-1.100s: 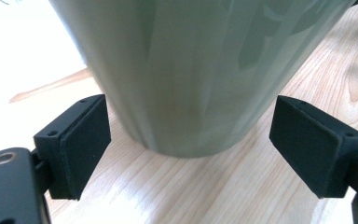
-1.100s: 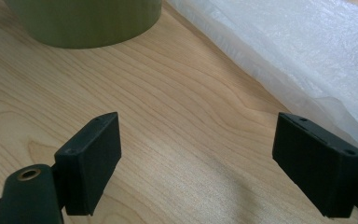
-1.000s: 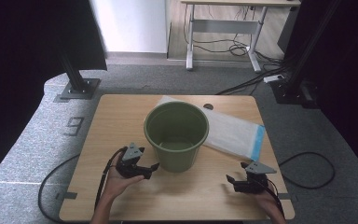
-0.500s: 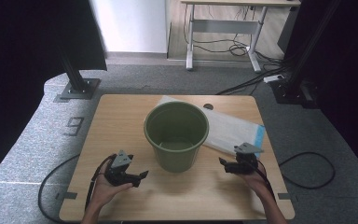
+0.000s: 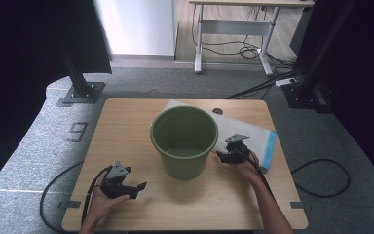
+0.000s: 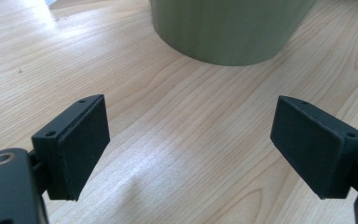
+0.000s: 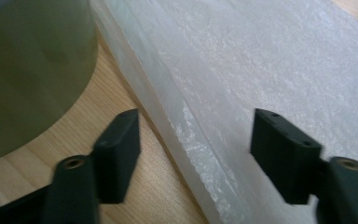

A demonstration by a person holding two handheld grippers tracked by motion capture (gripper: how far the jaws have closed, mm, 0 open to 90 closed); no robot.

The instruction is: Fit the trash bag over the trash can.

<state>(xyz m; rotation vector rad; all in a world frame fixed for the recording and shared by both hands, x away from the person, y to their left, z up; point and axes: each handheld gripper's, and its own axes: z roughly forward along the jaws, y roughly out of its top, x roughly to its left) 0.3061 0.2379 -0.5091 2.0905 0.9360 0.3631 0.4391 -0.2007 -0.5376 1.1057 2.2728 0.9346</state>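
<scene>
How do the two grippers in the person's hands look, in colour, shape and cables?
Both are black. The left gripper and the right gripper each carry a grey three-cornered plate on top, and a black cable trails from each toward the person. Seen close, each has two flat, block-shaped black pads with small screw holes along the edges. The forearms are bare; no sleeves are in view.

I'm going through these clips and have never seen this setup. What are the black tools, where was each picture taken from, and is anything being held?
A person holds a two-jaw tool in each hand. The high view looks down on a wooden table with a green bucket and a white plastic bag pack beside it. The other two pictures come from cameras riding on each tool. The left hand-held gripper is open over bare wood. The right hand-held gripper straddles the pack's edge; its jaws have just been closing, and nothing is gripped yet.
</scene>
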